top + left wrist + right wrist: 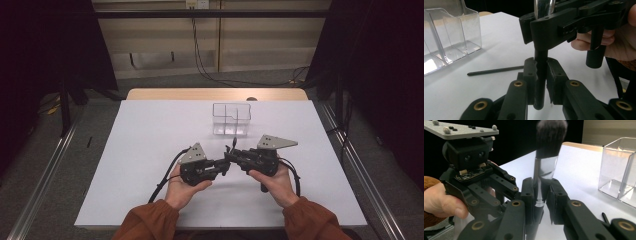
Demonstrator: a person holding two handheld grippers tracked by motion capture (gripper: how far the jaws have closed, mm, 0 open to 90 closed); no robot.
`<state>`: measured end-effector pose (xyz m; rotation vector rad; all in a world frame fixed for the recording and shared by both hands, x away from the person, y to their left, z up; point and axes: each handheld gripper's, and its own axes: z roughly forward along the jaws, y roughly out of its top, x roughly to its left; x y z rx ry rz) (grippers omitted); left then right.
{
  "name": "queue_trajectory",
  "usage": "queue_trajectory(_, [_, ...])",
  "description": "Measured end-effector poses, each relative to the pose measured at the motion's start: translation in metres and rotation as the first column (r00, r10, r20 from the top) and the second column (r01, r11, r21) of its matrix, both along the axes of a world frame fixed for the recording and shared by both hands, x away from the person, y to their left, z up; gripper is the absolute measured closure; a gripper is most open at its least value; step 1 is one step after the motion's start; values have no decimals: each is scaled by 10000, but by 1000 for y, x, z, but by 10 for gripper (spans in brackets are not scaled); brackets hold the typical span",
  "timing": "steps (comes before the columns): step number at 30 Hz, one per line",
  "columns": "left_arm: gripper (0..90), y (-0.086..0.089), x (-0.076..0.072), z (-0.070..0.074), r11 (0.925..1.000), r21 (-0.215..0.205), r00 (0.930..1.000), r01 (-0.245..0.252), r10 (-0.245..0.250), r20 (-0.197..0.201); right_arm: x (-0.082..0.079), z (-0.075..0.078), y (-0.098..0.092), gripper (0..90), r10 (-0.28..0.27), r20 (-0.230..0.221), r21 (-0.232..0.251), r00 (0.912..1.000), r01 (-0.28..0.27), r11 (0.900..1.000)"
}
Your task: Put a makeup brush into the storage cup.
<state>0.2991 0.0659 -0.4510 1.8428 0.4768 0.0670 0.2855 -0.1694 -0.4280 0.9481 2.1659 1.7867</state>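
Note:
A makeup brush is held upright between both grippers over the near middle of the white table (pixel 150 150). In the right gripper view its dark bristles (pixel 550 137) point up above a silver ferrule (pixel 545 167). My right gripper (pixel 541 192) is shut on the brush just below the ferrule. In the left gripper view my left gripper (pixel 541 72) is shut on the brush's black handle (pixel 541 56), lower down, with the other gripper clamped right above it. In the high view the two grippers meet tip to tip, left gripper (pixel 225 164) and right gripper (pixel 232 156).
A clear plastic organizer (pixel 231 119) with several compartments stands behind the grippers, toward the table's far edge. A thin black stick (pixel 495 70) lies flat on the table between the organizer and the grippers. Cables trail from both grippers toward the person.

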Motion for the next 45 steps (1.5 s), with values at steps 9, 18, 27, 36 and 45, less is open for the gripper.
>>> queue_trajectory(9, [708, -2, -1, -3, 10000, 88, 10000, -13, 12, 88, 0, 1, 0, 780, 75, 119, -43, 9999, -74, 10000])
queue_trajectory(18, [536, 0, -1, -1, 9995, 95, 9995, -314, 313, 42, -1, 1, 0, 780, 167, 98, -10, 9998, -167, 9999])
queue_trajectory(27, [292, 3, -2, -1, 9974, -23, 9971, -719, 719, -251, 0, 2, -3, 781, 123, 244, -5, 9996, -123, 9999])
queue_trajectory(36, [104, 11, 0, 2, 9938, -159, 9938, -1100, 1098, -149, 0, 2, -5, 781, 122, 256, -34, 9996, -121, 9999])
queue_trajectory(45, [37, 21, 1, 4, 9850, 42, 9849, -1725, 1726, -108, 0, 4, -9, 781, 99, 381, -113, 9992, -95, 9999])
